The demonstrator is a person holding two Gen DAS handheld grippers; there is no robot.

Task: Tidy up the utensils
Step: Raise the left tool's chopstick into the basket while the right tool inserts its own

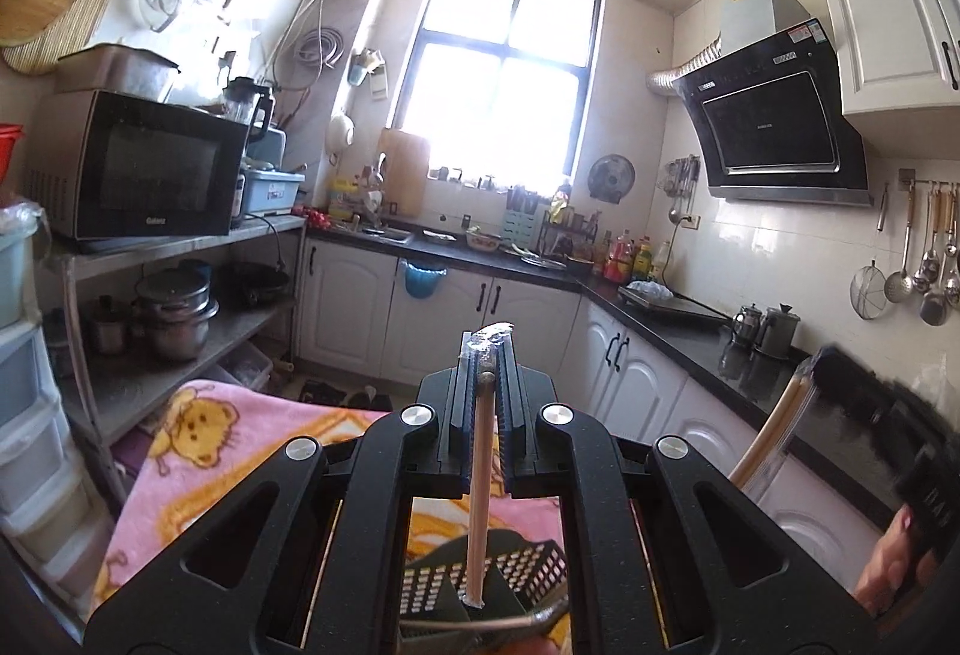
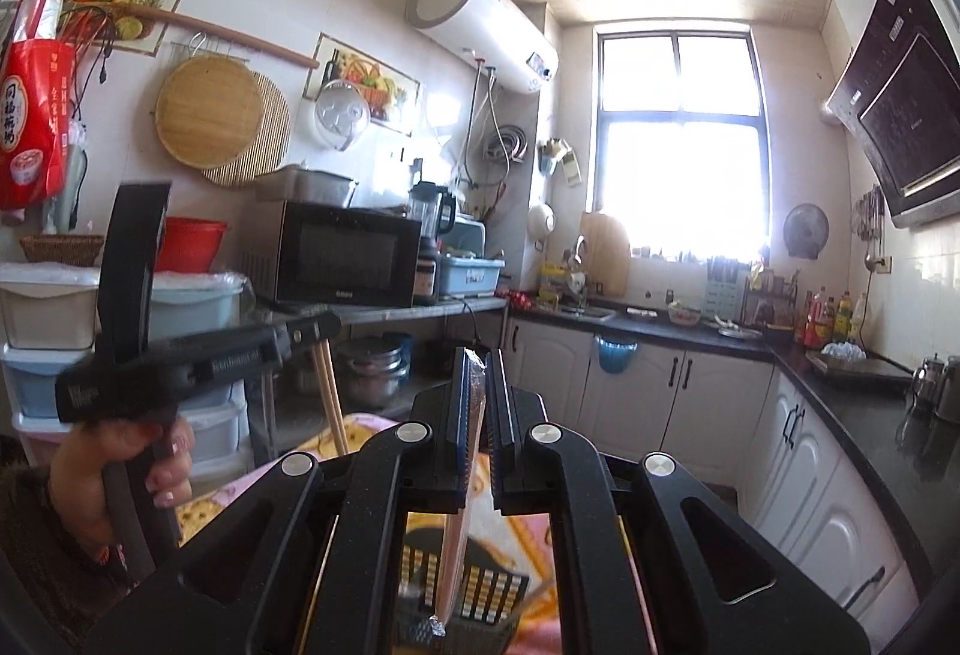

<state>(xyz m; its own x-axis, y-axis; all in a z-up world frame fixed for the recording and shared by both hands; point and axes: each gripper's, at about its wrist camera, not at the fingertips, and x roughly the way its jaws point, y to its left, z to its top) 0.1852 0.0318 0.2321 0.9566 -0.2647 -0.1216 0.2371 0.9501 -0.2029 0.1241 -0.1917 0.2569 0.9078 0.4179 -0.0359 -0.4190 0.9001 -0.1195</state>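
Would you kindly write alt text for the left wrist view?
The black left gripper is shut on a plastic-wrapped pair of wooden chopsticks, hanging over a black perforated basket on a pink cartoon blanket. Beyond are a kitchen and a bright window.

Left gripper [image 1: 485, 355]: matte black speckled plastic frame, two angled linkage arms with triangular cut-outs, four round silver pivot caps, two narrow upright fingers [image 1: 462, 385] with ribbed blue-edged pads.

Right gripper [image 2: 478, 391]: same black frame, silver caps, blue-edged ribbed pads; seen side-on, a pistol-style body with white lettering.

Left hand [image 2: 120, 481]: pale-tipped painted nails, dark fuzzy sleeve at the wrist.

Right hand [image 1: 894, 565]: only partly visible.
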